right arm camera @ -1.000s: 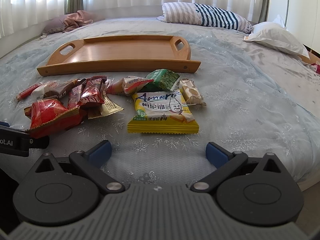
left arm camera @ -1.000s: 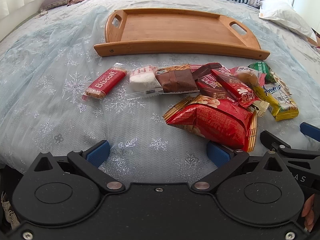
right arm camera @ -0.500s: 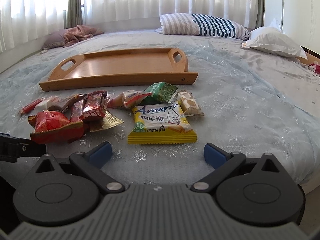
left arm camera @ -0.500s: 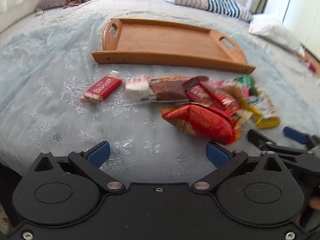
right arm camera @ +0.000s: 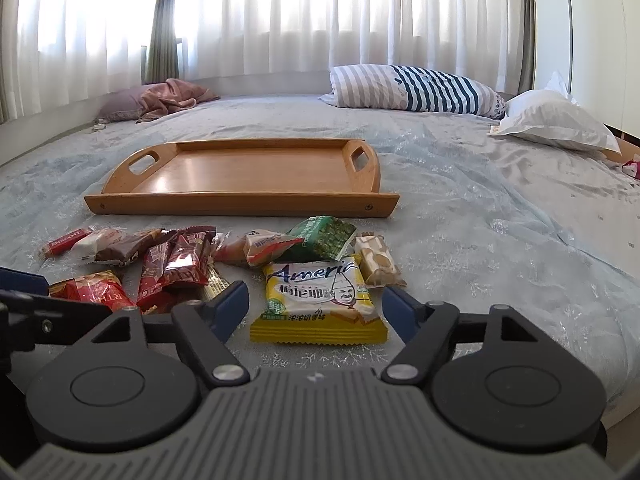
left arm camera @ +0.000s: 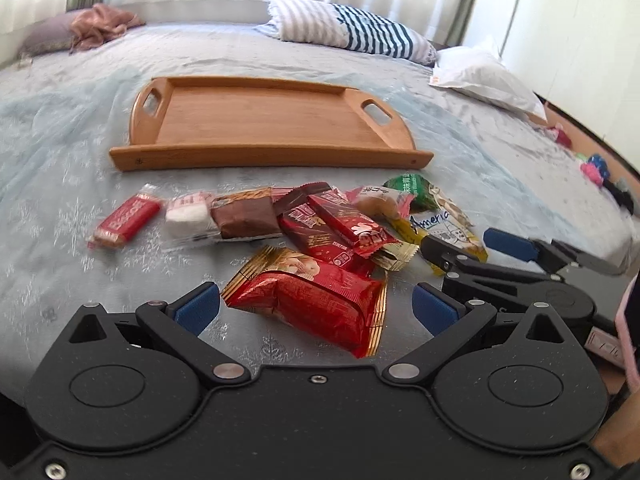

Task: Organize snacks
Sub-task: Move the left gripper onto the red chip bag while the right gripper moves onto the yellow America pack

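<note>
Bed [left arm camera: 60, 184]: right gripper [left arm camera: 460, 248] partly hides yellow packet [left arm camera: 444, 224].

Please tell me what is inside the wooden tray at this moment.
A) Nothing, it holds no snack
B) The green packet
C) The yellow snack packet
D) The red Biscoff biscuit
A: the wooden tray shows only bare wood in both views, while the yellow snack packet, the Biscoff biscuit and the green packet all lie on the bedspread in front of it.
</note>
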The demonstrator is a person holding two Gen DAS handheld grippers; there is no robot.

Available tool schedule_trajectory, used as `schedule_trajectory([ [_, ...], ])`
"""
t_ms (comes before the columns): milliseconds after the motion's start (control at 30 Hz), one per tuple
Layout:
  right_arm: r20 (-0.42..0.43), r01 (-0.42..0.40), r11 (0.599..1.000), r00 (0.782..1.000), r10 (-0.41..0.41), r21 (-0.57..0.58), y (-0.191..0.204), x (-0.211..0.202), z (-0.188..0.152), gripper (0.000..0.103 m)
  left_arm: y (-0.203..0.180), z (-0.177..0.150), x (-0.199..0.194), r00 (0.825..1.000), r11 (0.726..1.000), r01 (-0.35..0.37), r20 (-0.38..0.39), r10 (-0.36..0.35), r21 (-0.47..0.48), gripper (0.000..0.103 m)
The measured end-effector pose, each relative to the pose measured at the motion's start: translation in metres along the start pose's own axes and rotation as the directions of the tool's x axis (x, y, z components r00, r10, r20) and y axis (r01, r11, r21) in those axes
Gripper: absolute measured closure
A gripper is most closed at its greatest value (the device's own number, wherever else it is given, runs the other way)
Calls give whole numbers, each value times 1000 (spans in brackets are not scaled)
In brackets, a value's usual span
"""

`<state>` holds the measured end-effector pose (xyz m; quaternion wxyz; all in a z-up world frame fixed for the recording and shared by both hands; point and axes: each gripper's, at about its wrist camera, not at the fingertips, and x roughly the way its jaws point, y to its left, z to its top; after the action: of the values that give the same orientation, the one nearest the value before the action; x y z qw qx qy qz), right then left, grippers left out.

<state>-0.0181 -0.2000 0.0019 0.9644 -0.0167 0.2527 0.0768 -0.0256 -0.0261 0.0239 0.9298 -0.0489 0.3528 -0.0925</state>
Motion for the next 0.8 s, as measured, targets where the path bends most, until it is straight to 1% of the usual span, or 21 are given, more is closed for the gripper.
schedule_trajectory([
  [100, -2, -8, 1000, 1000, 8, 4, -3, 3, 0, 19, -7, 0, 5, 999, 997, -38, 16, 38, 62, 0],
  [300, 2, -15, 1000, 1000, 15, 23, -7, 7, 0, 19, -11, -1, 12, 996, 990, -85, 28, 82, 116, 1],
  [367, 0, -14, 1000, 1000, 14, 21, -7, 10, 0, 19, -9, -2, 14, 997, 990, -73, 21, 70, 123, 7],
  [400, -3, -12, 1000, 1000, 12, 20, -8, 11, 1, 19, -8, -2, 15, 998, 991, -64, 12, 63, 118, 8],
  [533, -16, -14, 1000, 1000, 15, 26, -9, 17, 1, 19, -4, -1, 18, 999, 995, -48, -4, 49, 88, 9],
  [667, -31, -18, 1000, 999, 19, 25, -10, 21, 1, 19, 1, 1, 17, 1000, 998, -26, -9, 27, 55, 13],
  [800, -45, -28, 999, 999, 29, 23, -8, 25, 0, 19, 2, 1, 17, 1000, 998, -25, -8, 26, 55, 14],
])
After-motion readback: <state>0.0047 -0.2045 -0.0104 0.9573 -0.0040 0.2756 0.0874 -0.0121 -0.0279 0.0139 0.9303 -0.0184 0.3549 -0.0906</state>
